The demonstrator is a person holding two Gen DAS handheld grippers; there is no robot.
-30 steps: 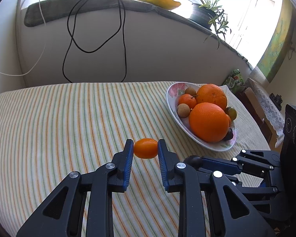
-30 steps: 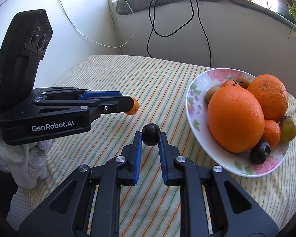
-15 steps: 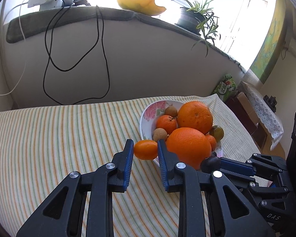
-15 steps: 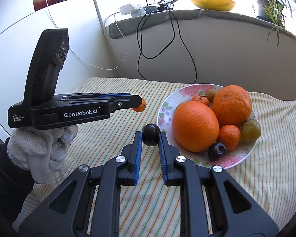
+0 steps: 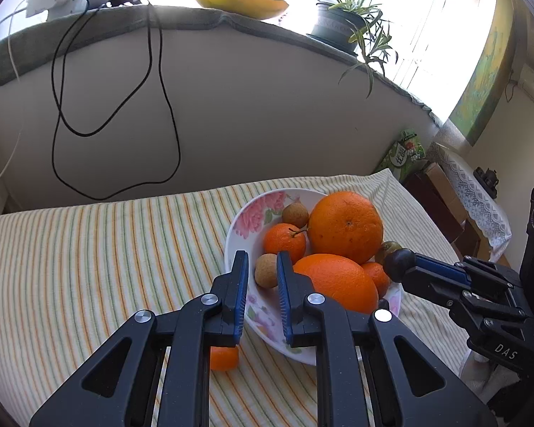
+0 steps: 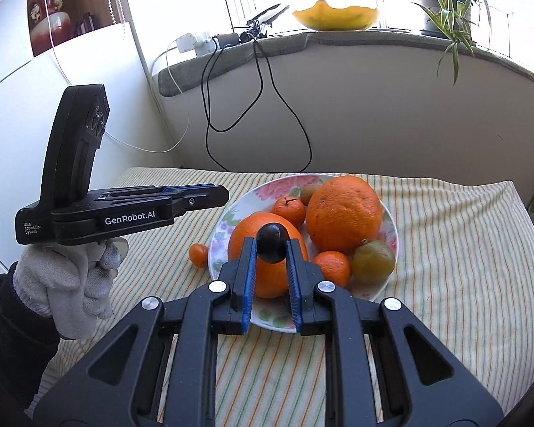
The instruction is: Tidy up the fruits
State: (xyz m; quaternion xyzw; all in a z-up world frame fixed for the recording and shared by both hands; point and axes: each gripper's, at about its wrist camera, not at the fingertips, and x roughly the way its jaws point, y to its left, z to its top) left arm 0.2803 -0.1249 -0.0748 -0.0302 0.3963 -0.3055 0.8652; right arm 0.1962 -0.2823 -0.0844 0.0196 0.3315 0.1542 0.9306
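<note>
My left gripper hangs over the near left rim of the flowered plate, its jaws close together with nothing between them. A small orange fruit lies on the striped cloth below it, just outside the plate, and shows in the right wrist view too. The brown longan seen through the gap sits in the plate. My right gripper is shut on a dark plum and hovers above the plate's near side. The plate holds two big oranges, mandarins and smaller fruit.
The striped cloth covers the table up to a curved wall. Black cables hang down that wall from the sill, where a potted plant and a yellow dish stand. A gloved hand holds the left gripper.
The small orange fruit has left the left gripper's jaws and now lies on the cloth beside the plate. Both grippers moved toward the plate; the right still carries the plum.
</note>
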